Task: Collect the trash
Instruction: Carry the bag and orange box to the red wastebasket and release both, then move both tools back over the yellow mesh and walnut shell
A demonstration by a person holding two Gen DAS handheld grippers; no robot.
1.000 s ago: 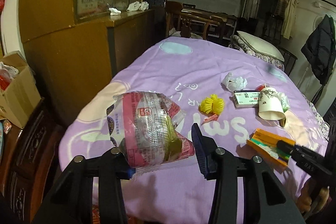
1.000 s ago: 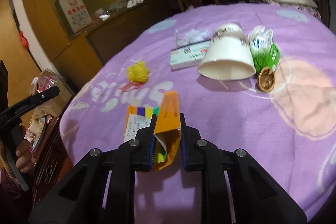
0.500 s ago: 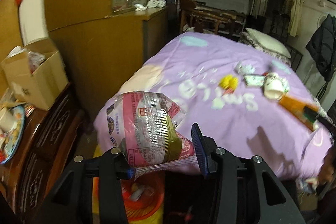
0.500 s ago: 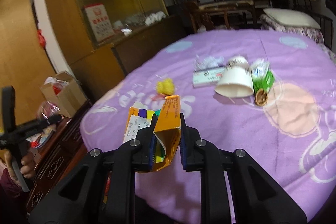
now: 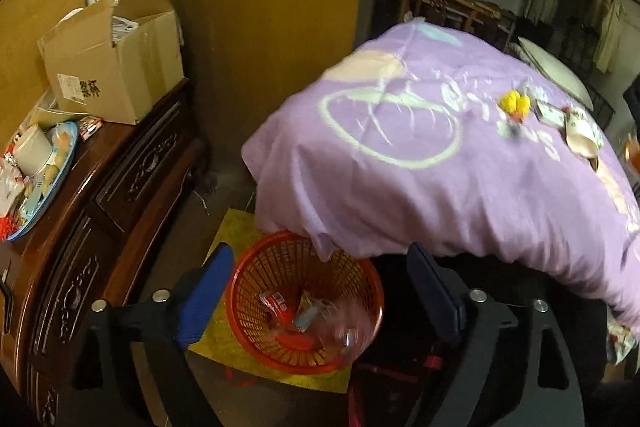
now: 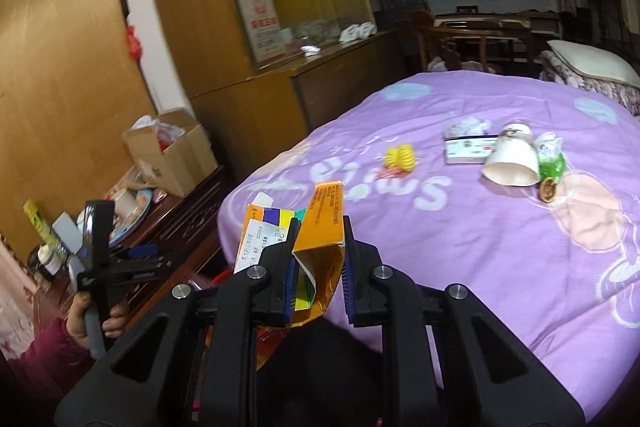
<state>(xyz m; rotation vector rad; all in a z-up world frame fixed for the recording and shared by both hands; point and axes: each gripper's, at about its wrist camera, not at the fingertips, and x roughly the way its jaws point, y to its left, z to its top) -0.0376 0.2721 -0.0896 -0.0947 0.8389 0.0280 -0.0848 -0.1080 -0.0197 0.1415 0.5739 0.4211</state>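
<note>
Hovering over the red basket [image 5: 256,291], your left gripper [image 5: 320,291] has its fingers [image 5: 208,291] opening wide with nothing between them. Inside the basket, a blurred clear-and-pink snack wrapper [image 5: 344,331] sits near the right wall, beside a few other small packets [image 5: 280,307]. The basket stands on a yellow mat [image 5: 236,227] on the floor, tucked partly under the hanging edge of the purple cloth [image 5: 440,187] that covers the table.

Your right gripper [image 6: 319,267] is clamped on a flattened orange carton [image 6: 324,227], with both pads pressing its sides and its open end toward the camera. A multicoloured paper slip [image 6: 260,227] sticks up just left of it, against the left finger.

On the table, well apart from your grippers, more trash lies: a yellow ruffled piece [image 6: 399,157], a crumpled white wad [image 6: 468,126] touching a flat white box [image 6: 466,149], a tipped paper cup [image 6: 512,161], a green-and-white packet [image 6: 551,157] just beside the cup, and a brown nutshell [image 6: 547,190] in front of it.

From the right wrist view, your hand [image 6: 94,319] grips the left gripper's handle beside a dark wooden sideboard [image 6: 188,219].
</note>
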